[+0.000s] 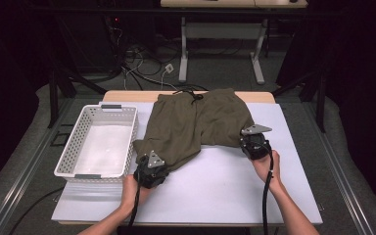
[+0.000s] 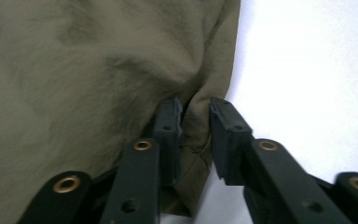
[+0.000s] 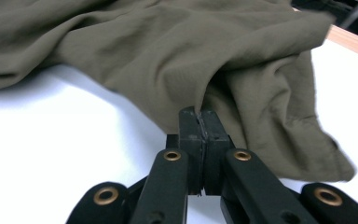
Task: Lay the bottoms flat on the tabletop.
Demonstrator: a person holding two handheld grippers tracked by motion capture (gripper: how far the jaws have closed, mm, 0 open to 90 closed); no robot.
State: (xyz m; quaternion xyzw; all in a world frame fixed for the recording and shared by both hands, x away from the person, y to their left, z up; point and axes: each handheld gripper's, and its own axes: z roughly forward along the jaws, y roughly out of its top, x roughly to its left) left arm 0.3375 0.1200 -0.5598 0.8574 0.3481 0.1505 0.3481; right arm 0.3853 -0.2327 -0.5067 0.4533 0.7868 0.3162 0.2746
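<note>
Olive-green shorts (image 1: 191,125) spread flat on the white-covered bench (image 1: 215,186), waistband and drawstring at the far edge, legs toward the person. Hem of one leg caught by the left gripper (image 1: 150,172); hem of the other leg caught by the right gripper (image 1: 254,145).

In the left gripper view: a ridge of fabric (image 2: 193,135) standing between the two black jaws, which sit a little apart with the cloth bunched in the gap, pads against its sides; leg edge running away ahead of the gripper, bare white surface off to the right of it.

In the right gripper view: jaws pressed fully together on a thin fold of the shorts (image 3: 242,79), cloth lifted into a peak just ahead of the tips and draping down on both sides.

White perforated basket (image 1: 73,147) beside the left gripper, on its outer side, touching the leg's edge or just short of it.
</note>
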